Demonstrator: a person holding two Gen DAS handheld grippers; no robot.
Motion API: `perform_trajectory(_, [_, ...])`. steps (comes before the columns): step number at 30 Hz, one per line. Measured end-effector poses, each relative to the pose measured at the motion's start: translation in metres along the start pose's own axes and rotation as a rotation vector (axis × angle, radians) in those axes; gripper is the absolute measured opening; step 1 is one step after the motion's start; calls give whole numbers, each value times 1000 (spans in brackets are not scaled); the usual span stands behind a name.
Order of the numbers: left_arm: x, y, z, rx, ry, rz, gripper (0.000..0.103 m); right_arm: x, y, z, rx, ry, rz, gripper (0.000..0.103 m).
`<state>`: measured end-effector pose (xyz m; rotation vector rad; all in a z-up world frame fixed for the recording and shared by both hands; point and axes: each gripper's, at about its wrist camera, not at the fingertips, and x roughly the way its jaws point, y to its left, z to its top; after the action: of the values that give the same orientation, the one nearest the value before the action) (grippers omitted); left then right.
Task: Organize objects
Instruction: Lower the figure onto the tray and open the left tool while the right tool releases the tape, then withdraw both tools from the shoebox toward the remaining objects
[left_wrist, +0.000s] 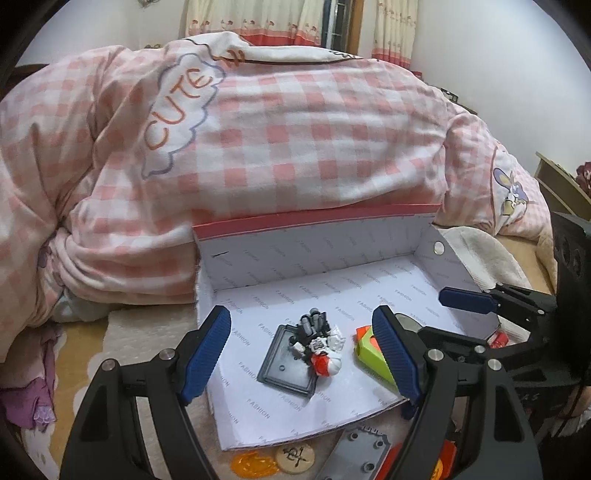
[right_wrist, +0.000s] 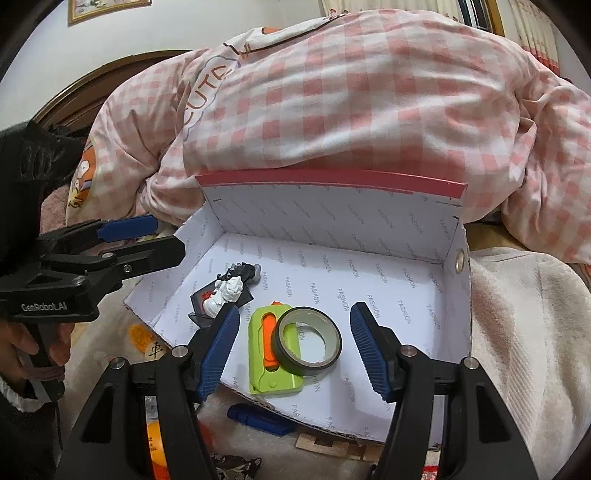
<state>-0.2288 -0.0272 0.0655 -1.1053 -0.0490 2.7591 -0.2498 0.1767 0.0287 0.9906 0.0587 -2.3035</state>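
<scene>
My left gripper (left_wrist: 301, 350) is wide open and holds nothing. It hangs over the near part of the white box (left_wrist: 332, 243), right above the toy robot (left_wrist: 319, 345), which lies on a dark flat tray (left_wrist: 286, 369). My right gripper (right_wrist: 293, 347) is wide open too and holds nothing. It hangs over the roll of tape (right_wrist: 308, 341), which rests partly on top of the green and orange toy (right_wrist: 269, 354). All four things are inside the box, so I think they are already put away. The box has a tall back wall that leans on the pink checked blanket (left_wrist: 258, 140), so it should stay put. More small things lie outside the box by its near edge: a round wooden piece (left_wrist: 294, 458), an orange shape (left_wrist: 255, 463) and a blue thing (right_wrist: 258, 419). I think those should go in next, so my open grippers are ready to pick one up.
</scene>
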Motion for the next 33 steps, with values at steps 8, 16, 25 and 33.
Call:
perform_trajectory(8, [-25,-4,-6,-5,-44,-22,80,-17,6,-3,16,-51,4,64])
perform_trajectory(16, [-56,-16,-18,11,-89,-39,80,-34,15,-10,32,-120,16,64])
perform_trajectory(25, [-64,-24,-50,-8,-70,-61,80,-56,25,-40,1,-121,9,64])
perform_trajectory(33, [-67,-23,-81,-21,-31,-92,80,-77,33,-65,-34,-120,12,64])
